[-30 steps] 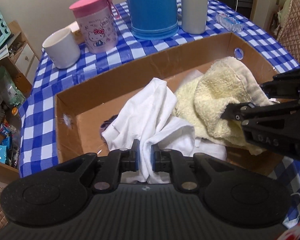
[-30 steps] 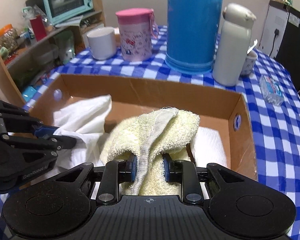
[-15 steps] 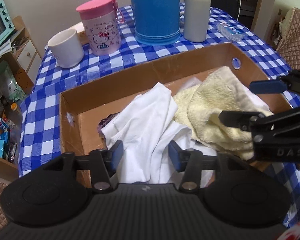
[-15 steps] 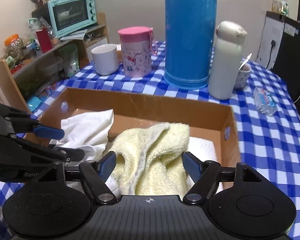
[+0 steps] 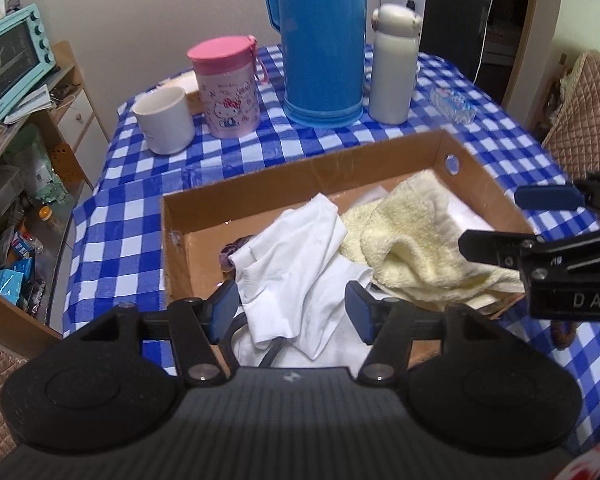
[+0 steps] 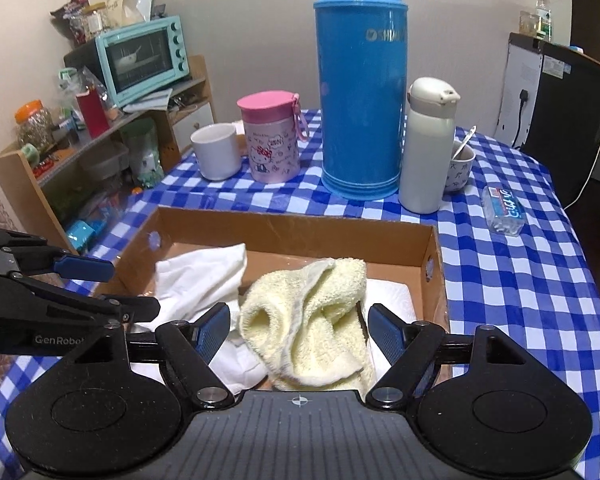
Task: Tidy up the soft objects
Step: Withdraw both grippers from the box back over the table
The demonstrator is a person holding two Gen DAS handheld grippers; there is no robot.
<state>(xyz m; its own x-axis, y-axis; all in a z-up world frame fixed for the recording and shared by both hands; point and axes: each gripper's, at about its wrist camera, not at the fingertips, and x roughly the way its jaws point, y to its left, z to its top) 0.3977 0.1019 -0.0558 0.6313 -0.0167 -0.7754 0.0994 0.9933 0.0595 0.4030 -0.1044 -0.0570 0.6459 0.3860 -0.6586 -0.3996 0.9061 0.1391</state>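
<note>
While lying in cardboard box [image 6: 292, 228], yellow towel [image 6: 312, 320], white cloth [image 6: 200, 276]

Fluffy terry towel [image 6: 312, 332], smooth white cloth [image 5: 300, 256], matt cardboard box [image 6: 300, 228]

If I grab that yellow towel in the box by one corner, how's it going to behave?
Probably floppy: the yellow towel lies crumpled in soft folds inside the cardboard box, so it should drape and unfold when lifted. Its thick terry pile suggests it is not slippery and grips well. It overlaps the white cloth, so it might drag that along.
</note>
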